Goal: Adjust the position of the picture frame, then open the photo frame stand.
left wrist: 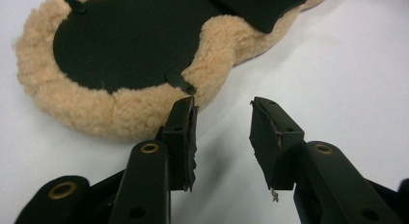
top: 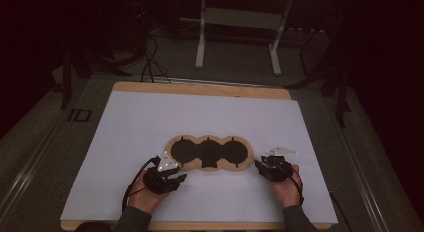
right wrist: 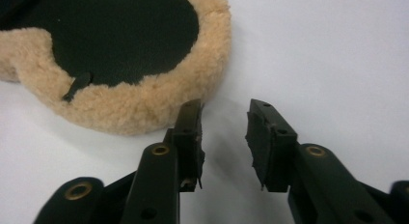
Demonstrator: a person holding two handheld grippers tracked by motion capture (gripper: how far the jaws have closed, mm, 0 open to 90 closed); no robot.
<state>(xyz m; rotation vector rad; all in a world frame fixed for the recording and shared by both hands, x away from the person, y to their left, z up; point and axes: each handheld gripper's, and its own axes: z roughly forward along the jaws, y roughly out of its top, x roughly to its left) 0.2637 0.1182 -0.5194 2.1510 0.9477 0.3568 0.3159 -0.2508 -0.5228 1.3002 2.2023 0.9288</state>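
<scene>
Both grippers stand parted and empty at the ends of the fleece piece.

The tan fleece piece with three joined round black-lined lobes [top: 209,153] lies flat on the white table sheet [top: 150,122], black side up. The left gripper [top: 170,178] sits just off its left lobe and the right gripper [top: 264,168] just off its right, each with nothing between its jaws, likely placed to take or smooth both ends together.

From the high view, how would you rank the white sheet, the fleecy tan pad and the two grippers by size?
1. white sheet
2. fleecy tan pad
3. left gripper and right gripper: alike, no ranking.
</scene>
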